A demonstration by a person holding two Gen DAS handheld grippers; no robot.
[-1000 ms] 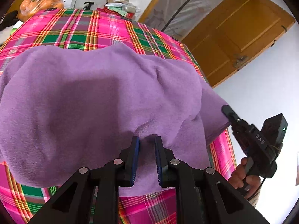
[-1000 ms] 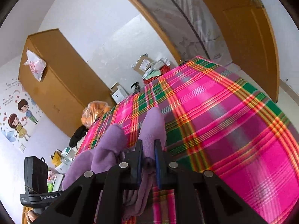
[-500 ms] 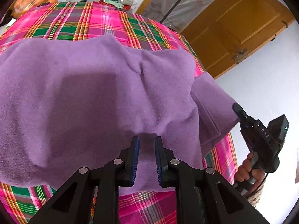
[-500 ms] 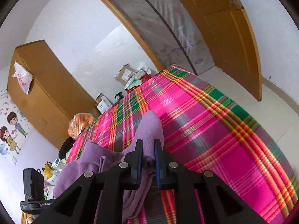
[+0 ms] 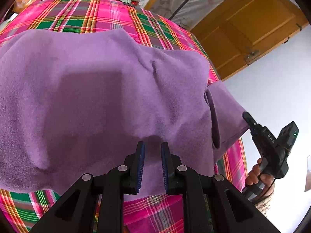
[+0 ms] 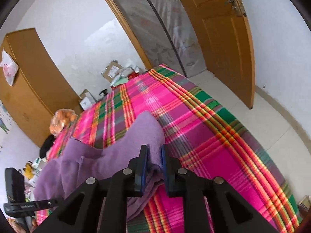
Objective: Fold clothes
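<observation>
On plaid bed (image 6: 223, 136), fleece (image 5: 97, 97) near edge clamped by left gripper (image 5: 152, 167), right gripper (image 6: 154, 167) opening on corner, floor (image 6: 252, 112) beyond lay bare.

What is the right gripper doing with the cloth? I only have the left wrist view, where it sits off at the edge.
Observer: In the right wrist view, a bunched edge of the purple fleece garment lies between the pads of the right gripper, and its jaws are opening.
Operator: Which way does the fleece run from there?
Observer: It trails away to that picture's left, over the plaid bedspread.
Operator: Anything beside the bed that I can't see?
Observer: A wooden wardrobe stands against the wall, with a plastic bag hanging on it.
</observation>
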